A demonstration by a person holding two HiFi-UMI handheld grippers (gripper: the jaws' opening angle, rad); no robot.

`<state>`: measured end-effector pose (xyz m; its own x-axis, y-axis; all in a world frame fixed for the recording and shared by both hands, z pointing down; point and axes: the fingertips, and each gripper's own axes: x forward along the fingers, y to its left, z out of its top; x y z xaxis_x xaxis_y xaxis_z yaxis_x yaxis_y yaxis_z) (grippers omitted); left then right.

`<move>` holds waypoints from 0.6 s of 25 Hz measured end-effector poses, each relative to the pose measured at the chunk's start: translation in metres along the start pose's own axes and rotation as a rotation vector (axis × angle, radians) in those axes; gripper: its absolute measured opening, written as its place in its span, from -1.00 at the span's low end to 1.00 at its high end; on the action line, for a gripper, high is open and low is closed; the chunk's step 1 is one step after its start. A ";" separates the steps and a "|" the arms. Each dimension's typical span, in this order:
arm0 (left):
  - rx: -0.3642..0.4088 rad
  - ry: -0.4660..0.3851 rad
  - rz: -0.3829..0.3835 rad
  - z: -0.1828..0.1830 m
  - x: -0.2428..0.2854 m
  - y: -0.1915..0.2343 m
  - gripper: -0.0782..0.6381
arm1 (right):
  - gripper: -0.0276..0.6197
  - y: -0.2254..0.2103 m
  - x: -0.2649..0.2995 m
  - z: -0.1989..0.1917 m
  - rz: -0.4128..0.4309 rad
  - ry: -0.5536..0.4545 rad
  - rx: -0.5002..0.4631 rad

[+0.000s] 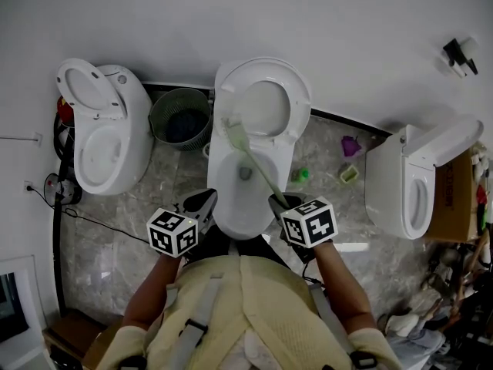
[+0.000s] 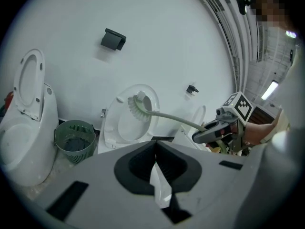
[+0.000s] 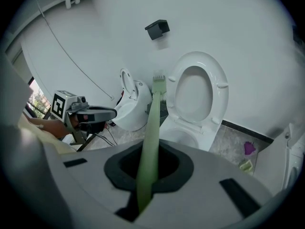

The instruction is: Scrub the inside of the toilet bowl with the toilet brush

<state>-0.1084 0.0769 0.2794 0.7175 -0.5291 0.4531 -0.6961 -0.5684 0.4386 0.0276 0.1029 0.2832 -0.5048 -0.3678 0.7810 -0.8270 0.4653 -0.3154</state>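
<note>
The middle toilet (image 1: 231, 214) stands with its lid (image 1: 262, 102) raised and its bowl open. A pale green toilet brush (image 1: 258, 164) is in my right gripper (image 1: 278, 203), which is shut on the handle near the bowl's front right rim. The brush head (image 1: 232, 132) is up in the air over the bowl's back left, by the lid. From the right gripper view the handle (image 3: 150, 142) runs straight out between the jaws. My left gripper (image 1: 205, 200) sits at the bowl's front left, shut and holding nothing.
A second toilet (image 1: 104, 129) stands at the left, a third (image 1: 416, 179) at the right. A green wastebasket (image 1: 181, 118) sits between the left and middle toilets. Small purple (image 1: 350, 145) and green (image 1: 349, 173) items lie on the marble floor. Cables (image 1: 85, 216) run at the left.
</note>
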 end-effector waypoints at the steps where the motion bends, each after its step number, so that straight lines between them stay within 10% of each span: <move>1: 0.000 0.000 -0.007 0.001 0.000 -0.002 -0.75 | -0.83 0.001 -0.002 0.001 0.001 -0.006 0.000; 15: 0.153 0.028 0.021 -0.001 0.003 -0.017 -0.75 | -0.83 0.009 -0.010 -0.008 0.002 -0.024 0.005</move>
<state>-0.0948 0.0857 0.2744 0.7001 -0.5258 0.4832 -0.6977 -0.6477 0.3061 0.0274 0.1175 0.2769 -0.5117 -0.3863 0.7674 -0.8274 0.4622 -0.3191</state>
